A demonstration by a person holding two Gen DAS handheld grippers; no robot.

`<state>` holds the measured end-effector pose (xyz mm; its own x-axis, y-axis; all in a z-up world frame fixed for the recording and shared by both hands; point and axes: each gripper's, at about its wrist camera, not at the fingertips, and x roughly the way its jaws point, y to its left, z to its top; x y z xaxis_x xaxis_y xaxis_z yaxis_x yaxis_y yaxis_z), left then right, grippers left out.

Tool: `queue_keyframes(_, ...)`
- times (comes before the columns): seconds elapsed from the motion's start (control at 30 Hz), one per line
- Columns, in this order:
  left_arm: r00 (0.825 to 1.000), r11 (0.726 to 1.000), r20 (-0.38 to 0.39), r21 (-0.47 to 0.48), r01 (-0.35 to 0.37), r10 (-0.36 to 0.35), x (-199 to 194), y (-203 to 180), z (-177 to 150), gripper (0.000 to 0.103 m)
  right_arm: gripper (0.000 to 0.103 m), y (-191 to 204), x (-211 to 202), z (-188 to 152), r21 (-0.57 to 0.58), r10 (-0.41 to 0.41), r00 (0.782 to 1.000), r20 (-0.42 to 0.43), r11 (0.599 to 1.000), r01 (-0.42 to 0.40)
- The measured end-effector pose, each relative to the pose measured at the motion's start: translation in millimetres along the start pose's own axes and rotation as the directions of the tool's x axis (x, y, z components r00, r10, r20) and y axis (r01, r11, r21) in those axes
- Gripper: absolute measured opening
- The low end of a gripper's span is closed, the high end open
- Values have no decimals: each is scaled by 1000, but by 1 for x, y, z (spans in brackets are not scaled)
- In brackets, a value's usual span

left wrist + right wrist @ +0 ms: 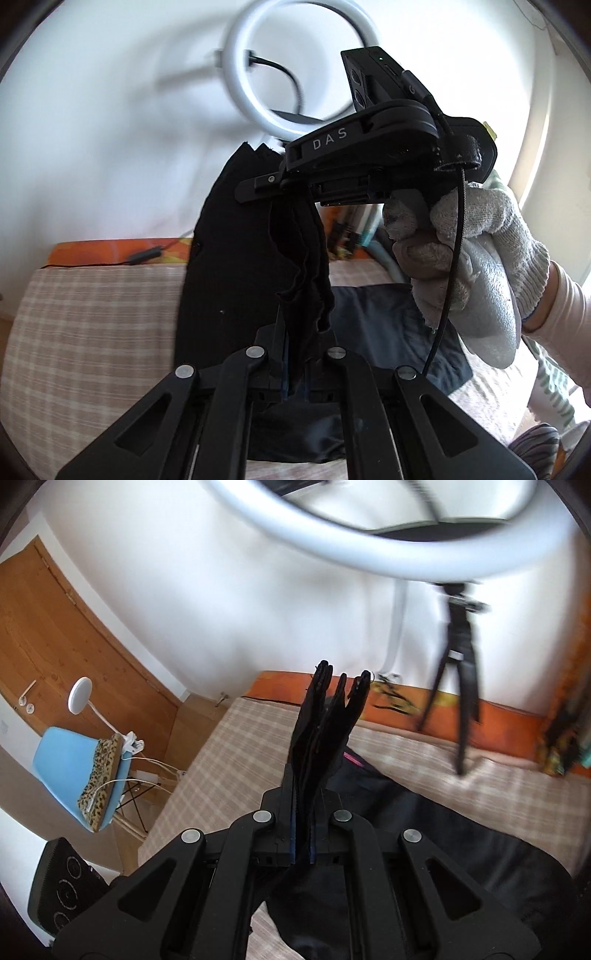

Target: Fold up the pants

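gripping black pants (236, 258), left gripper (295, 369) fingers clamped, right gripper (303, 834) likewise, above checked bed (240, 746)

The bed (236, 760) was covered with a beige-and-white checked sheet (92, 314), with an orange patterned strip (509, 723) along the wall side. Dark pants (461, 834) lay partly spread on the sheet. A black tripod (458, 686) stood on the bed near the orange strip, and a thin black cable (144, 254) lay there.
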<state>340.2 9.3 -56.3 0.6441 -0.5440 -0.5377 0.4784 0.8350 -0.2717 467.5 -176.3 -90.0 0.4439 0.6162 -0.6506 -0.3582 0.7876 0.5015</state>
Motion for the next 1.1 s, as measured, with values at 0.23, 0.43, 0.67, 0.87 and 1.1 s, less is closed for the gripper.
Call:
queue_keyframes(0.23, 988, 991, -102, 45, 122, -117, 41, -79, -14, 2, 5, -86, -53, -63, 104, -67, 998, -3, 992, 67)
queue_keyframes(0.43, 960, 975, -212, 85, 204, -183, 75, -140, -29, 2, 5, -152, -73, -122, 193, -122, 992, -33, 973, 126)
queue_keyframes(0.67, 924, 973, -330, 63, 223, -191, 109, -161, -46, 4, 5, -187, -68, -153, 189, -170, 984, -57, 966, 178)
queue_keyframes(0.87, 922, 984, -354, 22, 176, -157, 80, -139, -51, 7, 5, -203, -66, -161, 206, -168, 984, -59, 963, 176)
queue_keyframes(1.1, 952, 999, -306, 44, 9, 5, 57, -82, -54, 7, 28, -229, -77, -177, 329, -34, 999, -13, 944, 36)
